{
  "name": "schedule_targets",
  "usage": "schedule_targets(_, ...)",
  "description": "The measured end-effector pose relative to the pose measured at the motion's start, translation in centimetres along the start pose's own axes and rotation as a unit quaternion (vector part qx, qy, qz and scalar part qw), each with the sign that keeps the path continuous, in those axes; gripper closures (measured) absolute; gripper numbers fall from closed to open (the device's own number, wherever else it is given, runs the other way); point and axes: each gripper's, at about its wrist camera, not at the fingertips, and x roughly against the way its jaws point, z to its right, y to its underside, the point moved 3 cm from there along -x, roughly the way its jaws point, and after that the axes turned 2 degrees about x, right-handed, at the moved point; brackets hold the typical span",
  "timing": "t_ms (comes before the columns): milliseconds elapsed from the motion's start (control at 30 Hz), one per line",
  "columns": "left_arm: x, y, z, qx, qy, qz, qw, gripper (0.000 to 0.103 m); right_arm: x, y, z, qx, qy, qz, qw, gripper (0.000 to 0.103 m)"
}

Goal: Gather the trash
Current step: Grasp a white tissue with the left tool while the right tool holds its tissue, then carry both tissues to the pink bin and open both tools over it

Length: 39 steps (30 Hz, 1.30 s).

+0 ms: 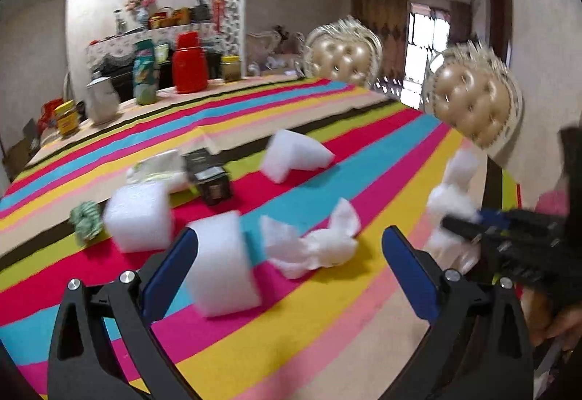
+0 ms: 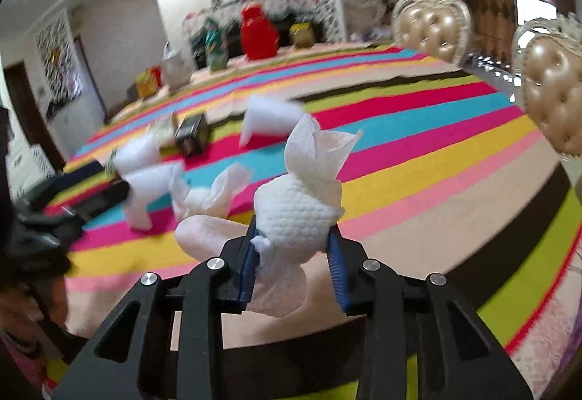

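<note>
Right tongs point(image 2: 293, 245) pinched on crumpled paper towel point(image 2: 296, 214) — soft, liable to slip. Left tongs point(image 1: 287, 254) wide open, empty, near foam block point(image 1: 222, 265) — easily knocked aside.

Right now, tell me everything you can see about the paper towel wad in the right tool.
The paper towel wad is white, embossed, and crumpled into a rough ball, with loose corners flaring upward and a flap hanging below. It looks soft and thin. The right tool clamps it between its blue pads, holding it lifted above the striped tablecloth.
</note>
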Motion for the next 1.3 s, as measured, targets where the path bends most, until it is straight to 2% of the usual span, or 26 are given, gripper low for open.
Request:
schedule_targets(33, -0.8, 0.0, 0.9, -0.016, 0.003, -0.009, 0.9998, 0.016, 0.5, 0.0, 0.4, -0.006, 0.002, 0.004, 1.0, 0.069)
schedule_targets(100, -2.5, 0.1, 2.5, -0.042, 0.014, -0.036, 0.9984, 0.029, 1.6, 0.1, 1.4, -0.016, 0.006, 0.013, 1.0, 0.069)
schedule_targets(367, -9.3, 0.7, 3.6, -0.06, -0.013, -0.128, 0.9898, 0.031, 3.6, 1.0, 3.3, -0.038, 0.008, 0.019, 0.999, 0.069)
schedule_targets(433, -10.1, 0.9, 3.6, -0.062, -0.011, -0.145, 0.9873, 0.059, 3.6, 1.3, 3.5, -0.041, 0.005, 0.017, 0.999, 0.069)
schedule_targets(533, -9.0, 0.9, 3.5, -0.063, -0.003, -0.127, 0.9899, 0.069, 3.7, 1.7, 3.4, -0.044, 0.003, 0.015, 0.999, 0.069)
schedule_targets(633, -6.8, 1.0, 3.8, -0.073, -0.008, -0.09, 0.9932, 0.069, 3.7, 2.0, 3.2, -0.043, 0.0, 0.013, 0.999, 0.069)
schedule_targets(967, 0.0, 1.6, 4.5, -0.041, 0.007, -0.03, 0.9987, 0.069, 4.3, 3.1, 2.0, -0.034, -0.001, 0.012, 0.999, 0.069)
schedule_targets(1300, 6.5, 2.6, 6.7, -0.012, 0.01, 0.053, 0.9985, 0.069, 8.3, 3.5, 0.8, 0.001, 0.009, 0.054, 0.998, 0.069)
